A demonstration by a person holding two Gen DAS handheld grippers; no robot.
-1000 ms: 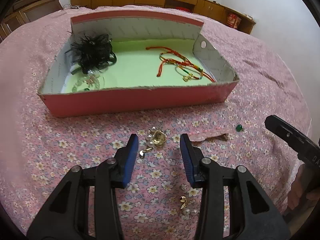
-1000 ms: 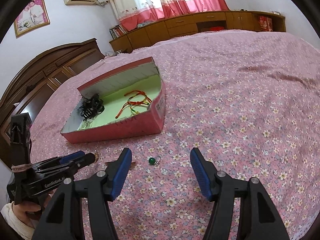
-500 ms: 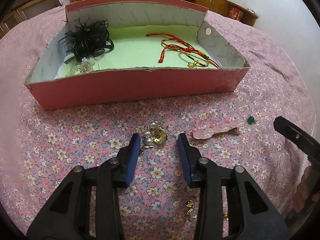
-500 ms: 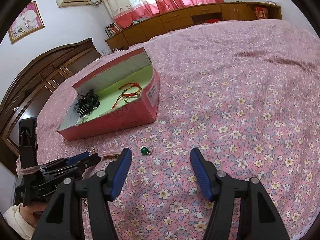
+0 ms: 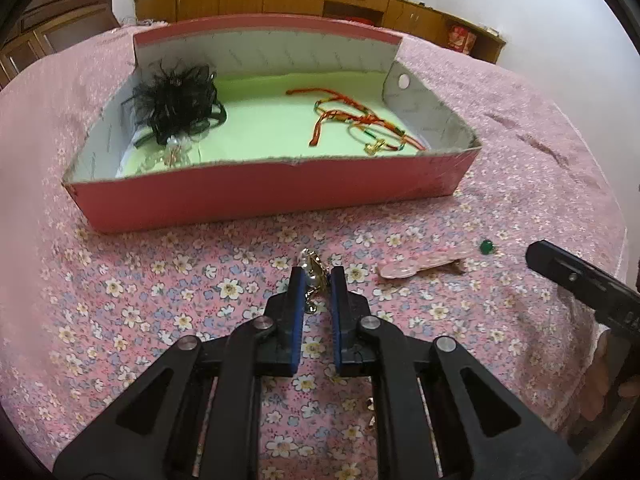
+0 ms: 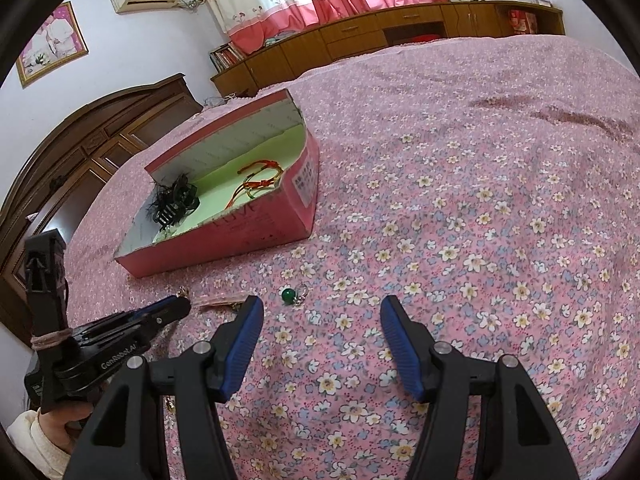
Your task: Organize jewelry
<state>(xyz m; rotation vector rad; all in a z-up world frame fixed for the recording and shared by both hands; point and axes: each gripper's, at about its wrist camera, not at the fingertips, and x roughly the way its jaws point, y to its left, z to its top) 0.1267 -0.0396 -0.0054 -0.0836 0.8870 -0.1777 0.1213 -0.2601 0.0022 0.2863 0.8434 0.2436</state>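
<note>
My left gripper (image 5: 315, 280) is shut on a gold and pearl earring (image 5: 313, 270) just above the flowered bedspread, in front of the pink box (image 5: 260, 196). The box holds a black feathery hair clip (image 5: 176, 98), red and gold string bracelets (image 5: 352, 120) and a clear piece (image 5: 172, 156). A pink hair clip (image 5: 420, 266) and a green bead earring (image 5: 486, 246) lie to the right. My right gripper (image 6: 320, 320) is open and empty, with the green bead (image 6: 287, 295) just ahead of its left finger.
Another small gold earring (image 5: 370, 406) lies under my left gripper's right arm. The bed's pink flowered cover (image 6: 480, 200) stretches to the right. Wooden cabinets (image 6: 380, 36) and a dark headboard (image 6: 80, 152) stand beyond the bed.
My left gripper has closed on the gold and pearl earring and drawn back a little from the box. My right gripper has barely moved and stays open.
</note>
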